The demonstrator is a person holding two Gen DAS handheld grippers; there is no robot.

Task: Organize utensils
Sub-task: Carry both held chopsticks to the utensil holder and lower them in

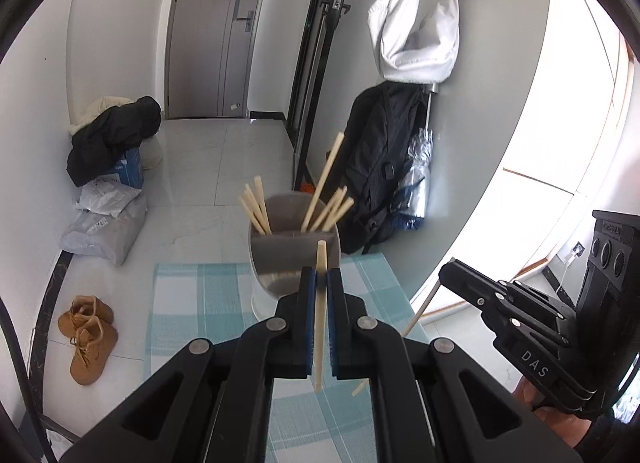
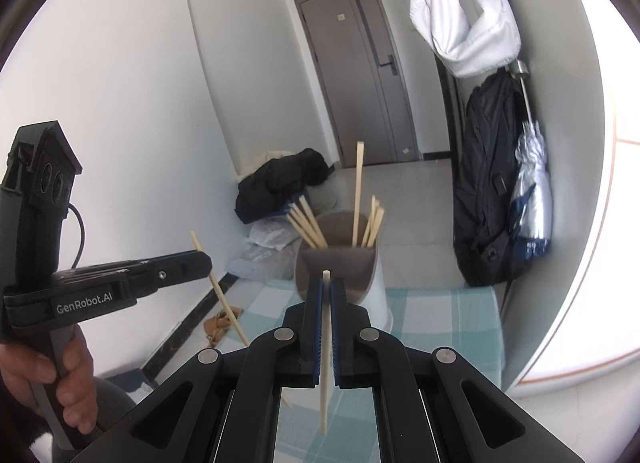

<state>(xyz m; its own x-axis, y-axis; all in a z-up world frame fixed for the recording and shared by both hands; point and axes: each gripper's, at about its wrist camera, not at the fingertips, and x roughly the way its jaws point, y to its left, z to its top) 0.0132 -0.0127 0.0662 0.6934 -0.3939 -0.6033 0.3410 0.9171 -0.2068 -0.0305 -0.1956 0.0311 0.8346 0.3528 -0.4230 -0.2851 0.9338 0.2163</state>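
Observation:
A grey utensil holder with a white base stands on the far part of the table. Several wooden chopsticks lean inside it in two bunches. My left gripper is shut on a single pale chopstick, held upright just in front of the holder. My right gripper is shut on another upright chopstick, also just short of the holder. Each view shows the other gripper from the side: the right one with its chopstick, the left one with its slanted chopstick.
A teal checked cloth covers the table. A hand grips the left handle. On the floor lie tan boots, a dark jacket pile and grey bags. A black backpack leans on the right wall.

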